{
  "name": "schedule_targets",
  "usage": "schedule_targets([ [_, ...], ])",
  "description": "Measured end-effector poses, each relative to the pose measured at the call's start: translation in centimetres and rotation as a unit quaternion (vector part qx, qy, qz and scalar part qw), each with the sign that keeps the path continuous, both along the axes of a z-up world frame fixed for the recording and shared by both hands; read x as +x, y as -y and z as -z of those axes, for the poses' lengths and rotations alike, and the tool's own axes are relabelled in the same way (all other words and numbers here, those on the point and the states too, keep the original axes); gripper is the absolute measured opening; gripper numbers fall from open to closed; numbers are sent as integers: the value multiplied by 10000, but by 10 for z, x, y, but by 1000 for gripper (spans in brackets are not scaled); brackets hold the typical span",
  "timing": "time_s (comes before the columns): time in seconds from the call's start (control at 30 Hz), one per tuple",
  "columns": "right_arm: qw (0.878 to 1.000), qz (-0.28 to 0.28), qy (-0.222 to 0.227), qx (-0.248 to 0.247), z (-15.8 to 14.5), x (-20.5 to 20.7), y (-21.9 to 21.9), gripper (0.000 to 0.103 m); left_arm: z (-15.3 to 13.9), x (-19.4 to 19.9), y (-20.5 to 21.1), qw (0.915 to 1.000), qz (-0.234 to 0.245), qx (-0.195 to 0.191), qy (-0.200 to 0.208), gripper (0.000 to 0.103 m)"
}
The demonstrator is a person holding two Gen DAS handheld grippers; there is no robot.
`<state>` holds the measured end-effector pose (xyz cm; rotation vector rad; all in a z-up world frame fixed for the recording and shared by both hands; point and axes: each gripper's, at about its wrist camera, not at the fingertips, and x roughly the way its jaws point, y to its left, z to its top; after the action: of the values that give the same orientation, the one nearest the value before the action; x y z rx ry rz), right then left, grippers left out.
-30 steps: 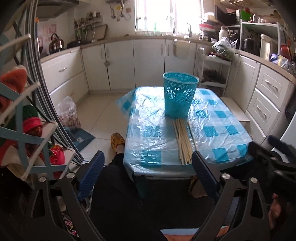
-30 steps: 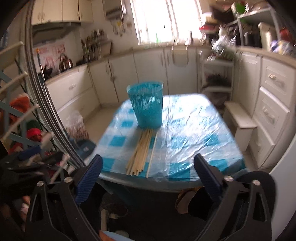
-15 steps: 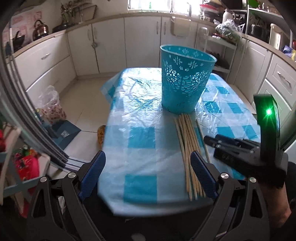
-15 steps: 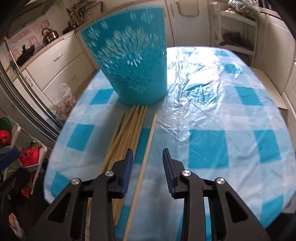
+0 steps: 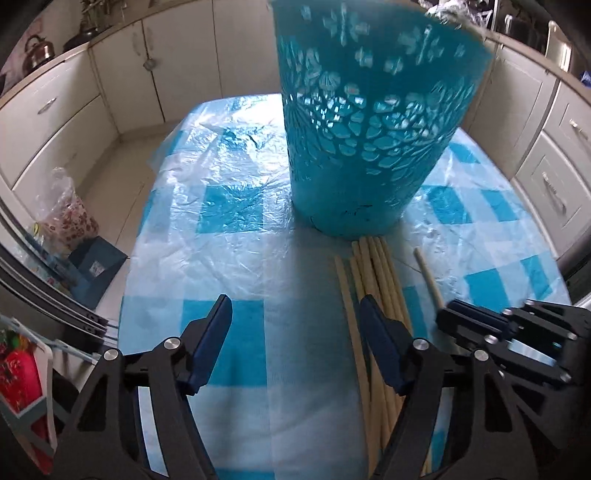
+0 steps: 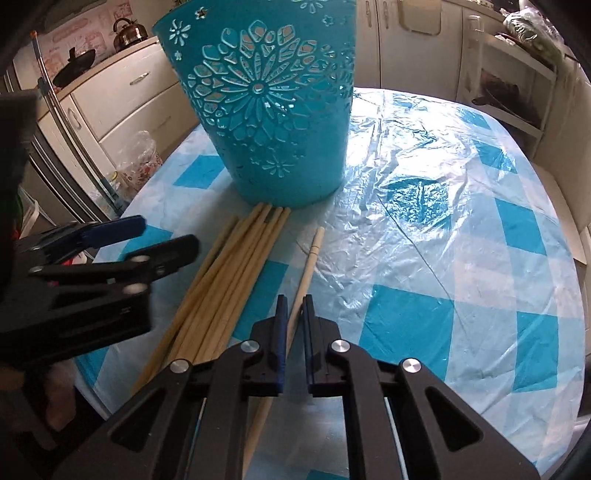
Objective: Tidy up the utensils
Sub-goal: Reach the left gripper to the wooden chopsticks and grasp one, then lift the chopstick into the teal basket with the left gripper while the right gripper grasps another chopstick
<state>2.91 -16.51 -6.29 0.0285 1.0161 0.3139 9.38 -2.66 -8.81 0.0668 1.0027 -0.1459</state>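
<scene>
Evidently the right gripper [image 6: 293,306] is clenched on the lone chopstick [image 6: 308,266], set apart for a clean pick. The left gripper [image 5: 295,314] is closing, nothing between its jaws. The bundle [image 6: 236,266] lies on the surface [image 6: 443,240], touching the basket [image 6: 273,110], the likely destination.

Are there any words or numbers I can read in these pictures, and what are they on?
None can be read.
Pink poster on the wall behind the kettle: has marks like writing, too blurred to read.
Small label on the dark blue box on the floor: too small to read.
Blue basket, chopsticks and checked tablecloth: patterns only, no words or numbers.
</scene>
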Motion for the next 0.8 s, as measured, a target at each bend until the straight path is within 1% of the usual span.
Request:
schedule_targets([
  [0.07, 10000, -3, 25, 39, 0, -1, 0, 9, 5, 5, 2, 9999, 17, 114, -69, 63],
  [0.17, 10000, -43, 29, 33, 0, -1, 0, 9, 6, 8, 8, 9997, 114, 214, -60, 61],
  [0.2, 10000, -51, 33, 37, 0, -1, -1, 9, 6, 10, 11, 9994, 140, 288, -97, 59],
  [0.23, 10000, -57, 40, 48, 1, 0, 0, 9, 8, 12, 14, 9992, 169, 338, -149, 53],
  [0.3, 9999, -56, 35, 91, 1, 0, 0, 9, 8, 12, 16, 9992, 208, 304, -146, 46],
  [0.37, 9999, -60, 35, 114, 1, -1, 0, 9, 7, 12, 19, 9991, 307, 237, -157, 30],
  [0.4, 9999, -63, 38, 119, 1, -1, 1, 9, 6, 11, 20, 9991, 326, 239, -151, 25],
  [0.43, 9999, -65, 39, 126, 1, -1, 1, 9, 6, 11, 21, 9990, 366, 220, -154, 15],
  [0.47, 9999, -68, 37, 127, 1, -1, 1, 9, 6, 12, 22, 9987, 436, 190, -156, 8],
  [0.53, 9999, -63, 39, 154, 1, -1, 1, 9, 5, 11, 24, 9985, 488, 189, -160, 5],
  [0.63, 9998, -55, 44, 201, 1, -1, 3, 9, 4, 14, 14, 9985, 473, -85, -273, 5],
  [0.67, 9997, -49, 39, 222, 2, -1, 3, 9, -1, 13, 7, 9986, 413, -208, -244, 5],
  [0.73, 9996, -30, 25, 275, 2, 0, 4, 9, -11, 10, -6, 9983, 357, -449, -66, 5],
  [0.8, 9995, -5, 10, 324, 2, 0, 5, 9, -31, 4, -24, 9962, 264, -778, 301, 5],
])
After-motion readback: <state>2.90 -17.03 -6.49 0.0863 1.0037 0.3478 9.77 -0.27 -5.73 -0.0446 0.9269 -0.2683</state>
